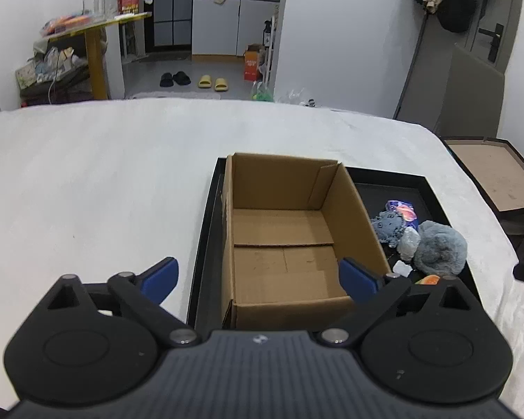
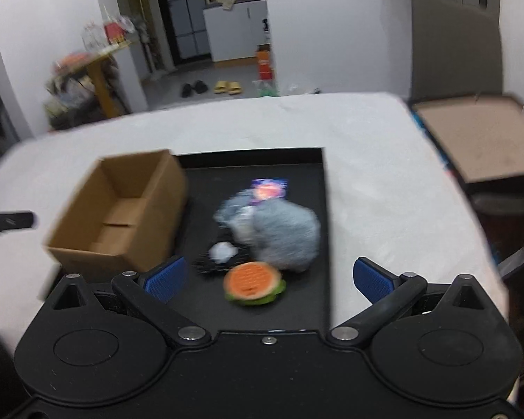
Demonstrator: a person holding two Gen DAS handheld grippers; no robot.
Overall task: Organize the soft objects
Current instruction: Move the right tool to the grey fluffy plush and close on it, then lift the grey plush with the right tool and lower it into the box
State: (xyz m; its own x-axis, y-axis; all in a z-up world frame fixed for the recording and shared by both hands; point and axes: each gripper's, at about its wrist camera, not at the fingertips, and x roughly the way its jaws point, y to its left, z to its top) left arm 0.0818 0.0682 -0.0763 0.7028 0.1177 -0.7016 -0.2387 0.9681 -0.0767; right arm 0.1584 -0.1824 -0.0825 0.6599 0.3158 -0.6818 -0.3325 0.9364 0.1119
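An open cardboard box (image 1: 283, 237) (image 2: 122, 209) stands empty in the left part of a black tray (image 1: 419, 181) (image 2: 297, 164) on a white-covered table. Right of the box lies a heap of soft things: a grey fluffy plush (image 1: 440, 248) (image 2: 286, 237), a blue-grey knobbly toy (image 1: 389, 227), a purple packet (image 1: 403, 209) (image 2: 269, 186), a small white piece (image 2: 223, 251) and an orange-and-green round toy (image 2: 253, 282). My left gripper (image 1: 258, 277) hangs open over the box's near end, nothing between its blue pads. My right gripper (image 2: 269, 277) is open above the round toy, apart from it.
The white cloth (image 1: 104, 174) stretches wide to the left of the tray. A brown-topped low stand (image 1: 496, 174) (image 2: 471, 136) sits past the table's right edge. Beyond the far edge are a yellow side table (image 1: 94, 31), slippers and a doorway.
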